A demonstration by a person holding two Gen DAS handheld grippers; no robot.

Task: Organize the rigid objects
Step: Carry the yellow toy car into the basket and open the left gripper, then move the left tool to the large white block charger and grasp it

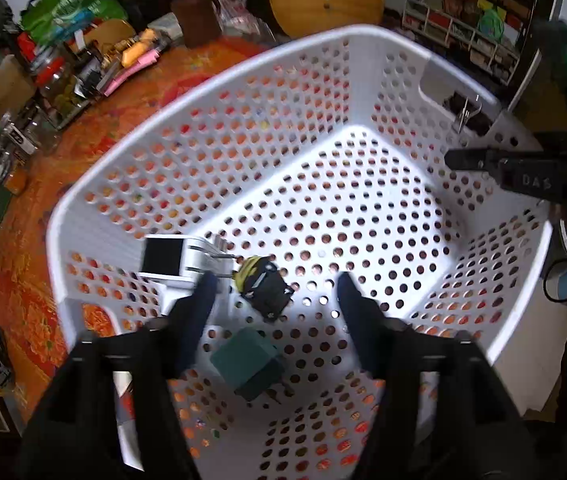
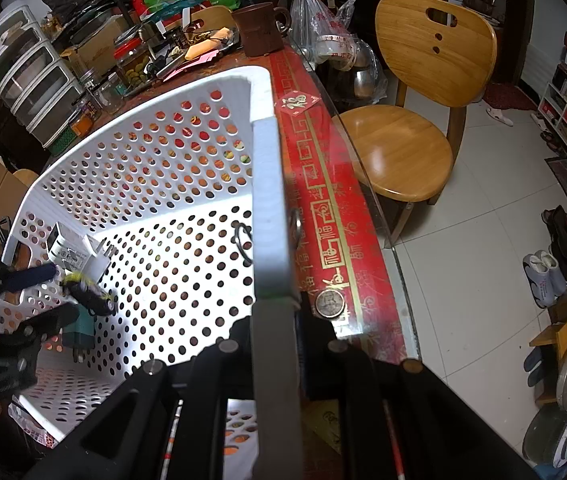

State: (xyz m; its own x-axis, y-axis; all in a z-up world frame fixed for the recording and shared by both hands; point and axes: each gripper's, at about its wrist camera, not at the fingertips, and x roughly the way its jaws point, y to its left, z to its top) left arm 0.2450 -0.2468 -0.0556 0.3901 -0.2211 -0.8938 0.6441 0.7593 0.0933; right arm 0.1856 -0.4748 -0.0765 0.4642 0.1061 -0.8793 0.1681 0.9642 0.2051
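Chargers in the white perforated plastic basket (image 1: 243, 128)

Left wrist view: left claw (image 1: 277, 292) released above a dark green plug adapter (image 1: 245, 362), black-and-yellow block (image 1: 263, 286) and white charger (image 1: 181, 258) on the basket floor. Right wrist view: right claw (image 2: 275, 320) clenched on the basket rim, bench (image 2: 323, 200) beside.

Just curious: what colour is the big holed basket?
White. The basket shows best in the left wrist view.

Left wrist view looks steeply down into the white basket (image 1: 347, 80) from just above its near wall. Right wrist view sits close at the basket's (image 2: 271, 200) right rim, facing along it. Both share the basket interior.
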